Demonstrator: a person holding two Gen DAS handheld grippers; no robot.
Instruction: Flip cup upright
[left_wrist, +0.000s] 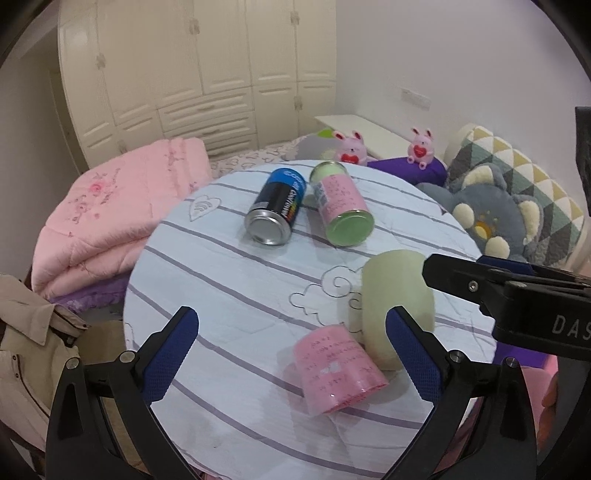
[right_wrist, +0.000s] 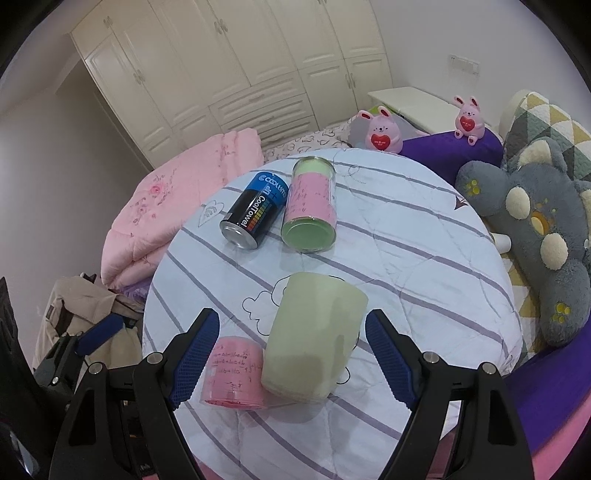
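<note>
A pale green cup (right_wrist: 314, 336) lies on its side on the round striped table (right_wrist: 424, 266), its closed base toward the far side. It also shows in the left wrist view (left_wrist: 395, 302). My right gripper (right_wrist: 291, 350) is open, its fingers on either side of the cup and apart from it. It enters the left wrist view from the right (left_wrist: 461, 277). My left gripper (left_wrist: 291, 350) is open and empty above the table's near edge, left of the cup. A pink paper roll (left_wrist: 336, 373) lies touching the cup's left side, seen also in the right wrist view (right_wrist: 232, 369).
A blue and black can (left_wrist: 277, 210) and a pink-labelled green jar (left_wrist: 341, 203) lie on their sides at the table's far part. A folded pink quilt (left_wrist: 107, 218) lies left, a grey plush (right_wrist: 535, 229) right, beige clothing (left_wrist: 29, 354) near left.
</note>
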